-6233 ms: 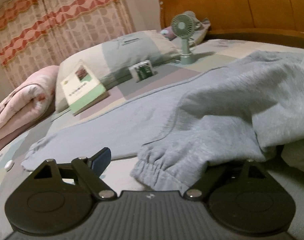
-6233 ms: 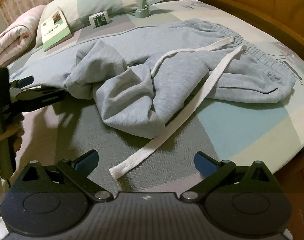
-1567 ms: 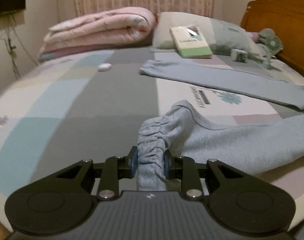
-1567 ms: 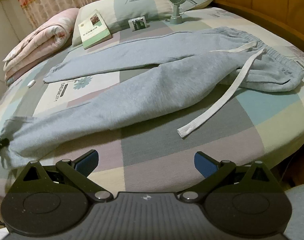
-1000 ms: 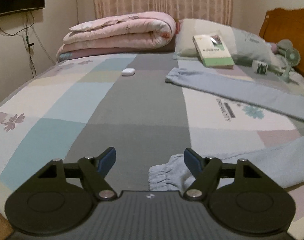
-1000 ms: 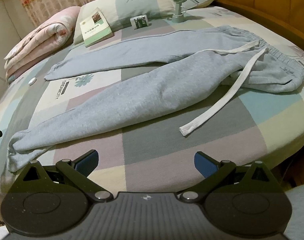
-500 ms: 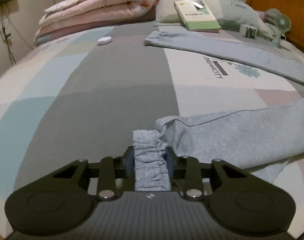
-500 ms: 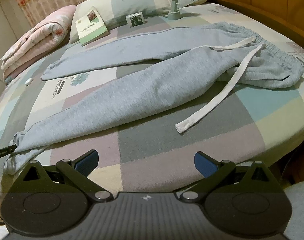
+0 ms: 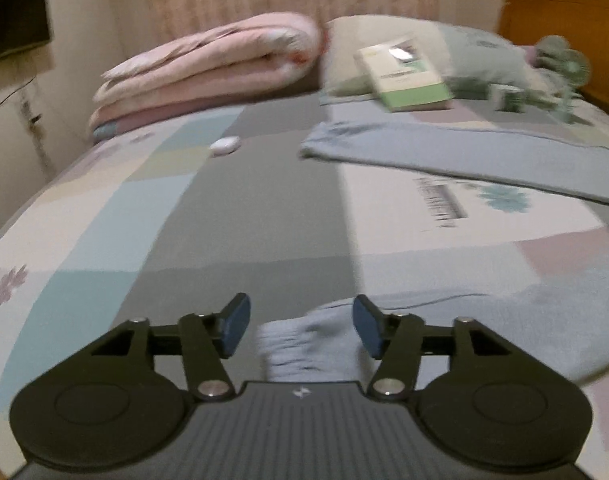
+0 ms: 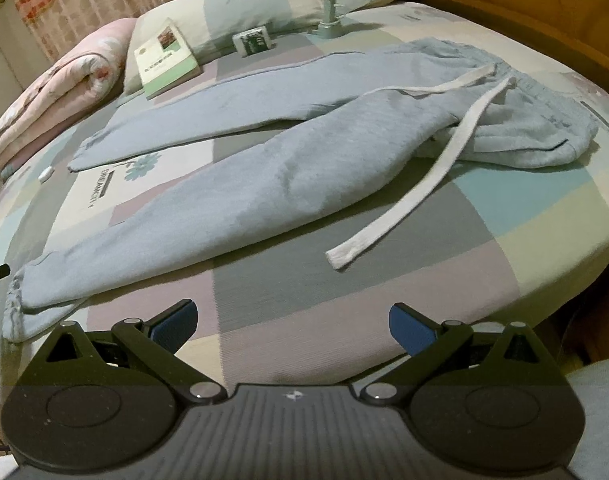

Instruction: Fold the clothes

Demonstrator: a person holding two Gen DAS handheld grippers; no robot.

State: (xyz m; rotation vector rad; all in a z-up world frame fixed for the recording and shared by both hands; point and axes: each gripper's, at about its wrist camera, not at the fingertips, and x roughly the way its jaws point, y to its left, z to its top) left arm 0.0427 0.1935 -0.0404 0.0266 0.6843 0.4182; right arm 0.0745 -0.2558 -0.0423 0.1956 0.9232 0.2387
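Left wrist view: the left gripper now stands with its jaws apart, the ribbed cuff of the near trouser leg lying loose between them, where half a second ago the pads were clenched on that cuff. So the cuff has been let go (the frame is blurred, so the tool is likely moving). The right gripper hangs released and empty over the bed's near edge, as it did before. The grey sweatpants lie spread across the bed, both legs drawn out straight and apart, waistband at the far right, one drawstring trailing loose. I judge the laying-out done, with no fold yet visible.
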